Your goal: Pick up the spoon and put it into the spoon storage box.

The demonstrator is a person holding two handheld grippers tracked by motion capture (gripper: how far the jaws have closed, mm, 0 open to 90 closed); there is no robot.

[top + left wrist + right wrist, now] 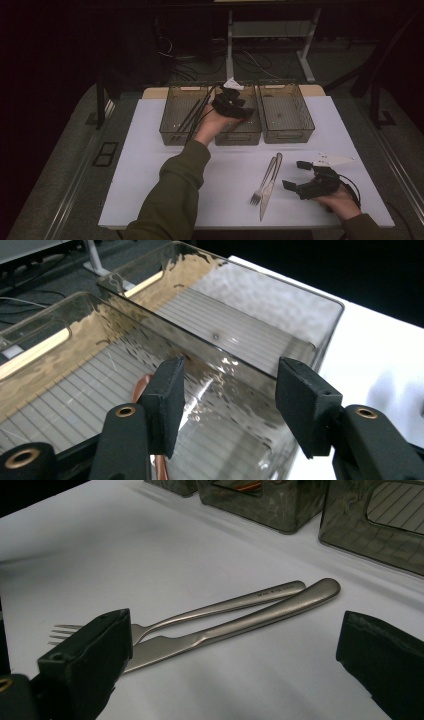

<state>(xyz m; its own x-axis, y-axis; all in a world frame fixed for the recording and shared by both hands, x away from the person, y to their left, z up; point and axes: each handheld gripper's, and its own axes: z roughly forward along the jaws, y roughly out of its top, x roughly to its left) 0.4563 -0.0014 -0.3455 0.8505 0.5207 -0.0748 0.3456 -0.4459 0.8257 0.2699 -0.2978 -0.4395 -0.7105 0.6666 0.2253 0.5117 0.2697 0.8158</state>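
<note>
Your left claw (pixel 234 106) hung spread and empty over the middle bin (pixel 239 131) at the tabletop's (pixel 150 165) far edge — a release pose. Your right claw (pixel 300 176), spread too, waited near the front edge beside the fork (pixel 266 180) and knife (pixel 269 190) — ready to pick.

The only lettering sits on the fork (pixel 220 607), right of centre in the right gripper view: a small stamped mark near the end of its handle, too fine and blurred to read. The knife (pixel 235 627) lying against it carries no mark that can be made out. No legible label, brand, number or sign appears on the bins (pixel 235 120) at the centre of the high view.
</note>
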